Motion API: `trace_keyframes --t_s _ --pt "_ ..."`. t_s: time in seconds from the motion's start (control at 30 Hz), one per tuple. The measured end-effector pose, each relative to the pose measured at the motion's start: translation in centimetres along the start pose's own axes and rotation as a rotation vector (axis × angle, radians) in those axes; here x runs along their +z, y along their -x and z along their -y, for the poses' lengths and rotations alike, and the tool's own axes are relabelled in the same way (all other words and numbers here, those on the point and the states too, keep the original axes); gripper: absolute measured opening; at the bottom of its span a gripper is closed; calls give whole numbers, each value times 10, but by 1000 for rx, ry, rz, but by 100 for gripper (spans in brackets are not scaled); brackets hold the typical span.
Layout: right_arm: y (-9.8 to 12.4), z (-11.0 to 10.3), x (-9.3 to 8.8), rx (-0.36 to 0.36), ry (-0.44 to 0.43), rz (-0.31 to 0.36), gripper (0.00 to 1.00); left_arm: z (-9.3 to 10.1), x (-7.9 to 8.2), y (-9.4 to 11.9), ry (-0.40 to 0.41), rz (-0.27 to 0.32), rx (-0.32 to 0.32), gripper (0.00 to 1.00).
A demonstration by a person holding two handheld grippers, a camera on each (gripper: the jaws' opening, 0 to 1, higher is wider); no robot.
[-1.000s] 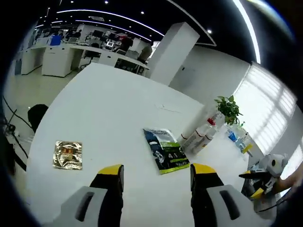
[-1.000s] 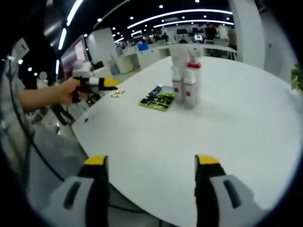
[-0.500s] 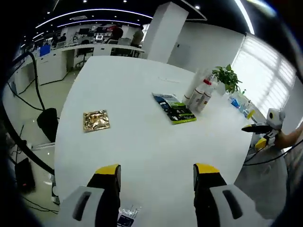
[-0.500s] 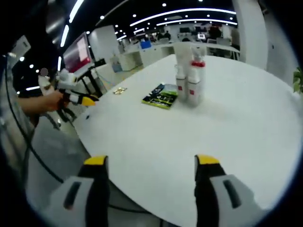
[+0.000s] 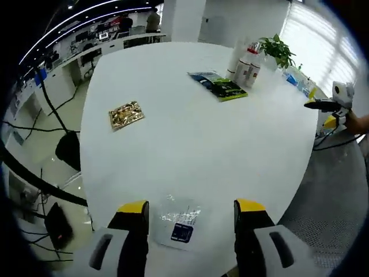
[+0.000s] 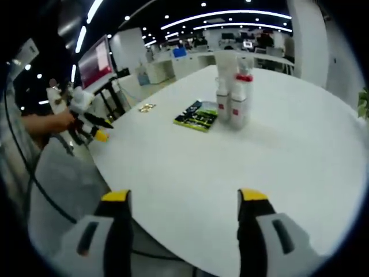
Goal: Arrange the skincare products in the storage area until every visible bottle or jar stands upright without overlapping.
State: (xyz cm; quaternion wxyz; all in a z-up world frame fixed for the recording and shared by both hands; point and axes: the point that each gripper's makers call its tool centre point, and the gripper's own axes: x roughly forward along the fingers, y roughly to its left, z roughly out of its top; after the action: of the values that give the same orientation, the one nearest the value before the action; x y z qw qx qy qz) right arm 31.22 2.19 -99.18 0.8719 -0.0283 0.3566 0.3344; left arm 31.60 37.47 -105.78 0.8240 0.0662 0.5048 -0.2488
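an open-plan office under a dark ceiling crossed by long curved light strips point(image 6: 230, 12) and small spotlights. the big round white worktop point(image 5: 190, 127) stands on a pale floor point(image 5: 34, 144) with black cables point(image 5: 23, 127) trailing over it. far off run rows of white desks point(image 6: 190, 60), a white pillar point(image 5: 184, 17) and bright blinded windows point(image 5: 323, 40). a potted plant point(image 5: 275, 49) stands near the windows.

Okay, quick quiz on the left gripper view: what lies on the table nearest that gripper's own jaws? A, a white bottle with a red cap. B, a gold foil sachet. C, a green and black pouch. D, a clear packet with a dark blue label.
D: the clear packet with its dark blue label lies at the near table edge between the left gripper jaws; the other items sit farther off.
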Motion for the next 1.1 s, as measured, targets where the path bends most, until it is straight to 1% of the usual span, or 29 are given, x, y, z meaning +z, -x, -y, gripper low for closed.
trace_keyframes --t_s 0.1,0.17,0.2,0.27,0.3,0.4,0.53,0.73,0.83,0.9,0.93,1.0,1.03,1.07,1.1 --pt "1 1 0 -4 0 3 72 0 -8 -1 -67 -53 -5 60" --pt "1 2 0 -6 0 3 72 4 -14 0 -111 -95 -30 52" --pt "1 2 1 -7 0 4 73 4 -15 0 -115 -102 -27 50" --pt "2 2 2 -10 5 8 73 4 -18 -1 -131 -126 -19 49" --pt "2 1 3 -13 9 11 73 4 -20 -1 -158 -145 -17 49" --pt "3 0 5 -16 22 22 73 3 -21 -2 -204 -164 -9 50" --pt "3 0 5 -20 32 22 73 1 -22 -3 -223 -181 -8 50" --pt "3 0 5 -21 43 21 73 -1 -21 -2 -206 -165 -24 51" --pt "4 0 6 -24 50 28 73 -1 -23 -2 -213 -152 -22 55" --pt "5 1 6 -27 49 28 73 -1 -21 -2 -195 -122 -20 61" --pt "5 1 7 -31 49 30 73 0 -18 -2 -150 -87 -20 64" --pt "6 2 7 -33 43 35 73 -1 -16 0 -104 -66 -15 71" --pt "6 3 8 -37 42 37 72 -3 -15 3 -115 -48 -12 73" --pt "6 4 8 -38 40 36 72 -5 -16 5 -116 -49 -10 73" --pt "6 4 7 -39 40 35 72 -7 -15 7 -96 -42 -12 72"
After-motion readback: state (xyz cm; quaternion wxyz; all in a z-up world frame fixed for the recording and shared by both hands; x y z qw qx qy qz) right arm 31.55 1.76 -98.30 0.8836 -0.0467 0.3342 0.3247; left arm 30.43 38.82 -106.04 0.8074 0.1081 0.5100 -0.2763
